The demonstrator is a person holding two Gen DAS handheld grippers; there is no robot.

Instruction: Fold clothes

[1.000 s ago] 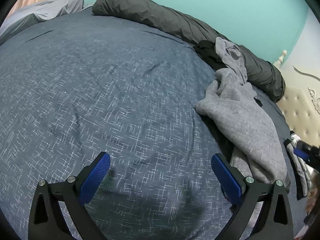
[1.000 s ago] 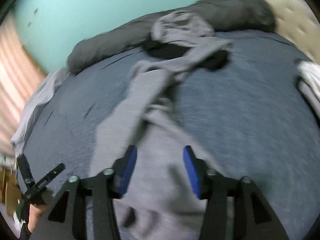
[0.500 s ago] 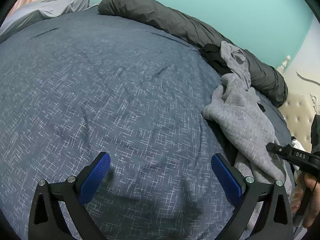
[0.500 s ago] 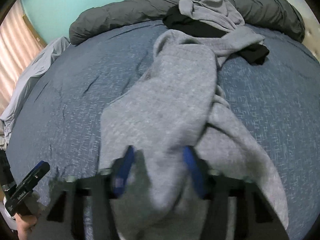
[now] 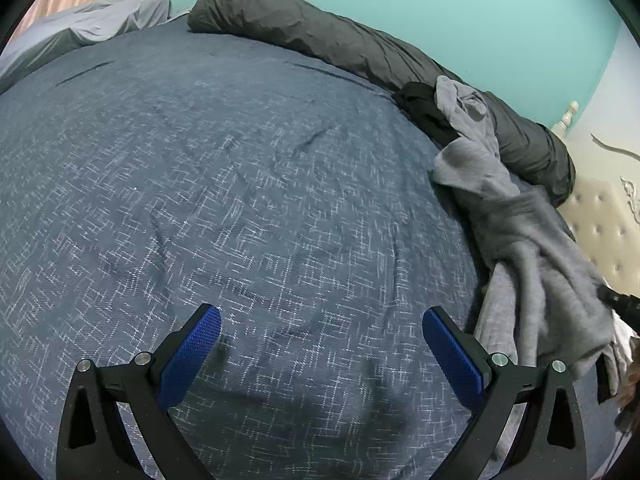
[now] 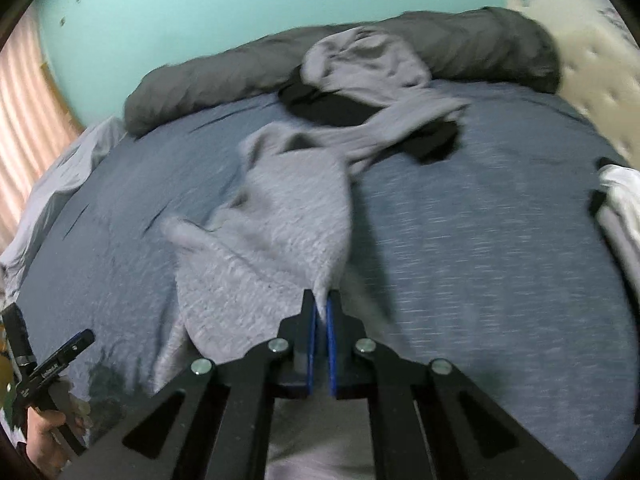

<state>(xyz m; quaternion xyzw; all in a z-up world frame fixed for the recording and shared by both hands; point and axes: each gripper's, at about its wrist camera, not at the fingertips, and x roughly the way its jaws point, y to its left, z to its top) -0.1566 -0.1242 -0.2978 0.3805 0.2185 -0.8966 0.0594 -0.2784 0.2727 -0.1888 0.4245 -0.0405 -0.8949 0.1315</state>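
Blue bedding (image 5: 248, 200), woven with pale cross-hatch flecks, fills both views and serves as the work surface. Nearest in the right wrist view, the right gripper (image 6: 320, 312) has its jaws pressed almost together on a pinch of the grey garment (image 6: 280, 216), with cloth rising in a peak from between the blue pads. In the left wrist view the left gripper (image 5: 320, 332) is spread wide and holds nothing, hovering over bare bedding with the garment (image 5: 532, 248) off to its right.

That garment is a fleecy, nubbly knit, perhaps a sweatshirt, lying rumpled in a long heap that runs away from the right gripper toward the far side of the bed. It looks soft and limp, light enough for one pinch to lift, though I judge it will sag and trail rather than keep any shape. A hem, shoulder seam or cuff would give the surest hold, and two well-spaced grips should spread it flat; a single mid-fabric pinch will likely only bunch it.

Beyond it, a sleeve-like strip (image 6: 404, 124) crosses a black cloth (image 6: 332, 108), and a second grey bundle (image 6: 368, 64) lies against a long dark bolster (image 6: 208, 80) of crinkled fabric. A white item (image 6: 620, 188) sits at the right edge. Behind everything stands a turquoise wall (image 5: 440, 12), with a tufted cream headboard (image 5: 600, 220) at one side.
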